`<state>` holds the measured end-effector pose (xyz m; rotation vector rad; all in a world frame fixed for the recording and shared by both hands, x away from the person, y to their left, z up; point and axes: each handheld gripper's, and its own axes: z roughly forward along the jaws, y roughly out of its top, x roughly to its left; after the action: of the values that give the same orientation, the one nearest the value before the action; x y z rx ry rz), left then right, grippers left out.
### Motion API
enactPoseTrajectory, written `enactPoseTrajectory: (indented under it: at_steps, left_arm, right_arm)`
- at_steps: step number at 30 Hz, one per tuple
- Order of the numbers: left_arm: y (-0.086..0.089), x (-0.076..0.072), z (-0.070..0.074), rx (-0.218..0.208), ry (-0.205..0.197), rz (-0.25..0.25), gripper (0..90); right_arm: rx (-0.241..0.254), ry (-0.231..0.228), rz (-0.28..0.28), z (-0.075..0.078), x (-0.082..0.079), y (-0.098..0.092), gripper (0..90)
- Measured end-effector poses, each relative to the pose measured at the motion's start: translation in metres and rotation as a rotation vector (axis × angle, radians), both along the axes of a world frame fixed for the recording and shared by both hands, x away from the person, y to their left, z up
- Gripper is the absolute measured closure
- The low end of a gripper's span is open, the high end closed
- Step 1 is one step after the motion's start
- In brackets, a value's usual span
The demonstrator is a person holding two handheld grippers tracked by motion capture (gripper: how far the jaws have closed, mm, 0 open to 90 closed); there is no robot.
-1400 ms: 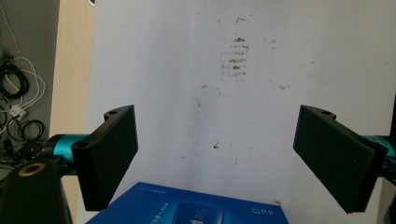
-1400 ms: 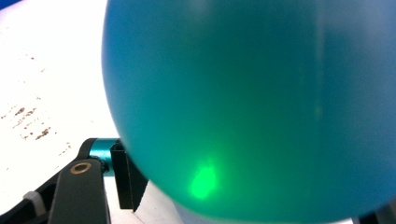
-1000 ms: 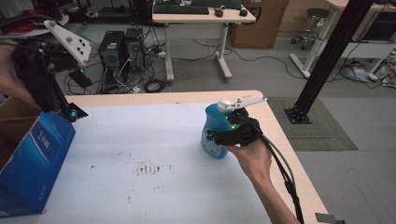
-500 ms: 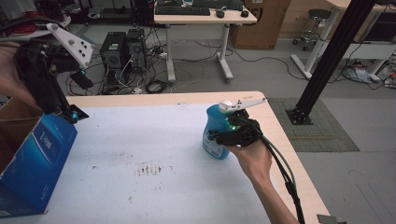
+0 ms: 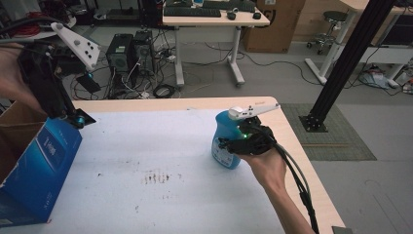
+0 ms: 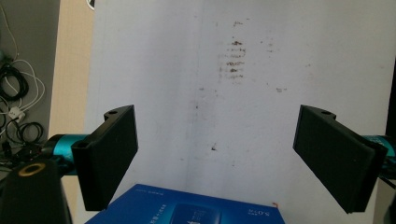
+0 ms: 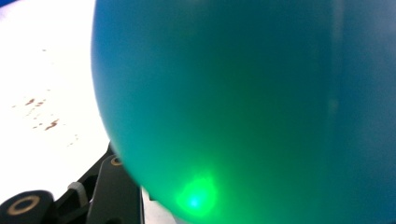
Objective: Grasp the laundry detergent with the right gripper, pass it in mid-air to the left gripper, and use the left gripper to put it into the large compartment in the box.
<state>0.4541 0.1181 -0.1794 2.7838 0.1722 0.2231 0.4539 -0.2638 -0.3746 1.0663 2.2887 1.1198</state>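
Note:
A blue bottle (image 5: 225,146) with a printed label stands at the right of the white table (image 5: 156,146). My right gripper (image 5: 234,144) is shut on its body, and a hand holds it from the near side. In the right gripper view the bottle (image 7: 243,93) sits right against the camera, with a green light spot on it. A blue carton (image 5: 39,170) leans at the table's left edge. My left gripper (image 5: 73,117) hangs just above the carton's top corner. Its jaws stand wide open over the carton (image 6: 187,212) with nothing between them (image 6: 224,163).
An open cardboard box (image 5: 14,126) stands against the blue carton at the far left. Dark smudges (image 5: 156,176) mark the middle of the table. Beyond the far edge are desks, computers and cables on the floor. A black post (image 5: 341,63) rises at the right.
My right gripper and the bottle have shifted slightly toward the near side. The left gripper has barely moved.

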Motion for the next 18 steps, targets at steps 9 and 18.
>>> enactPoseTrajectory:
  at_steps: [9, 18]
  left_arm:
    - [-0.012, -0.005, 0.000, -0.015, 0.007, -0.030, 13.9]
    - [-0.018, -0.013, 0.002, -0.019, 0.022, -0.053, 13.9]
  right_arm:
    - [-0.008, -0.023, 0.236, 0.037, -0.019, 0.019, 46.5]
    - [-0.055, -0.018, 0.498, 0.056, -0.032, 0.055, 46.3]
